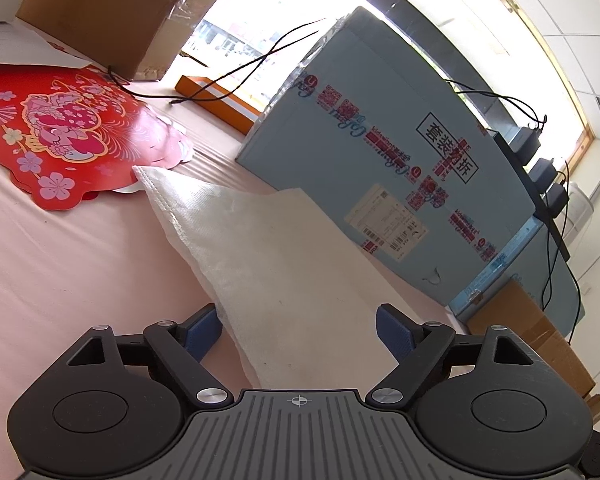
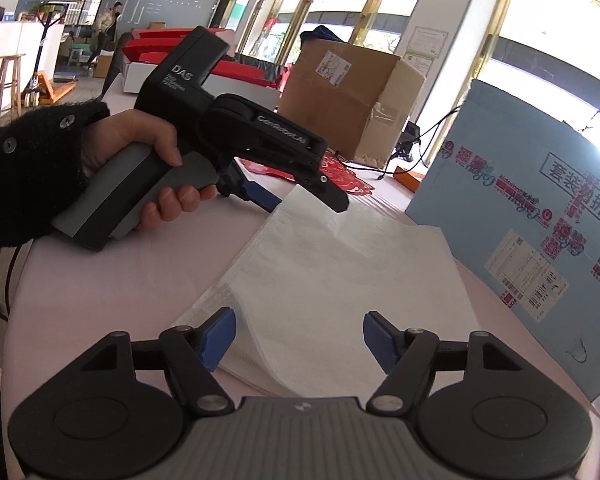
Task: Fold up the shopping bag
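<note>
A white shopping bag lies flat on the pink-covered bench, its long axis running away from the right gripper toward the left gripper, beside a closed blue carton and well short of a closed brown box. Both sets of fingers stand apart, over the bag without pinching it. A red paper cutout lies on the bench in a bright room with large windows.

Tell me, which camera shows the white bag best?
The right wrist view: the white bag lies flat there, nearly whole, its layered edge visible. The left wrist view shows only a slanted strip of it, cut off by the tongs' body.
</note>
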Demonstrator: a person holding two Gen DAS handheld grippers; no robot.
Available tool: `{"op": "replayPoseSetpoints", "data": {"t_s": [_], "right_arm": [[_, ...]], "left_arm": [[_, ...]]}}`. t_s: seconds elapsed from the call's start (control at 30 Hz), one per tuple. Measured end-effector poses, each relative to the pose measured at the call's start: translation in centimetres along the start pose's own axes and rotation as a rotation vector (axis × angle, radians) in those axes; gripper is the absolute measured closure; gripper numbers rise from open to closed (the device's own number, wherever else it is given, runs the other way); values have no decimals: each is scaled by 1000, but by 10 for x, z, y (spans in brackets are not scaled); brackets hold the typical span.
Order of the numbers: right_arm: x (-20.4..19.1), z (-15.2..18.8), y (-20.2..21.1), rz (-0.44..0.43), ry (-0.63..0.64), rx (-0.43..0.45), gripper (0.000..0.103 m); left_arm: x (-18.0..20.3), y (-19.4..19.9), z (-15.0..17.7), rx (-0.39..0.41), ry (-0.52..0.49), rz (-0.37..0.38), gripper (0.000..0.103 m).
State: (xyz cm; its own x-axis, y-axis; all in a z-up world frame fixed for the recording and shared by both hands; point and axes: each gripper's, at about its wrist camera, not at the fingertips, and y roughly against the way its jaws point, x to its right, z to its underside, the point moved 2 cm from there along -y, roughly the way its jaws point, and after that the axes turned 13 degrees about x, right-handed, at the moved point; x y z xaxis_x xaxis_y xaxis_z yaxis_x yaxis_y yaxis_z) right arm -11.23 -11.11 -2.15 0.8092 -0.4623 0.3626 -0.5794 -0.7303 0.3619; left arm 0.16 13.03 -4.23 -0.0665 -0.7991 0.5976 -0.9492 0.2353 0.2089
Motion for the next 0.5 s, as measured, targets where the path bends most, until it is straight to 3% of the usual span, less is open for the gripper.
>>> {"op": "replayPoseSetpoints", "data": {"t_s": [0.1, 0.17, 0.23, 0.33, 0.5], "right_arm": [[-10, -1, -2, -25, 47, 3, 33], [-11, -3, -5, -19, 64, -10, 40], [-12, -4, -10, -42, 50, -31, 70], [-11, -7, -17, -56, 17, -54, 93], [9, -11, -18, 28, -144, -24, 97]], "left_arm": [[0, 0, 0, 0, 1, 2, 16], [0, 0, 0, 0, 1, 3, 16], [0, 0, 0, 0, 2, 5, 15], [0, 0, 0, 1, 5, 10, 14], [-1, 1, 0, 4, 17, 29, 11]]}}
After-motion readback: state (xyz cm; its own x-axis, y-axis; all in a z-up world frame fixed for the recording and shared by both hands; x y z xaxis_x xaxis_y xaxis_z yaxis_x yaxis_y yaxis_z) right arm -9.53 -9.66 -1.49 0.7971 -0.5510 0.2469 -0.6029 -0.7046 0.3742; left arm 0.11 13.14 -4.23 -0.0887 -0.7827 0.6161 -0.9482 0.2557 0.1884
